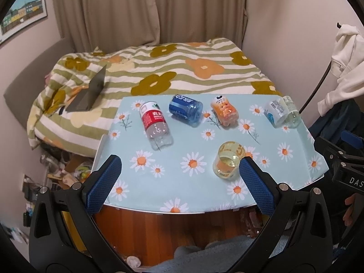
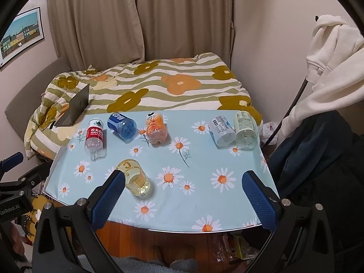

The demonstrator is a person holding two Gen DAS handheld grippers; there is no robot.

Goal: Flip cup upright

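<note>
Both tongs are hovering spread wide and empty at the near edge of the desk [image 1: 302,136], with the flip not yet started.

The cup [image 1: 228,162], a yellowish glass, is lying tipped among the daisies, near the left tongs [image 1: 179,177] and off to the side of the right tongs [image 2: 186,193]. Next, I judge, one pair needs to straddle its wall, clench, then rotate it onto its base.
</note>
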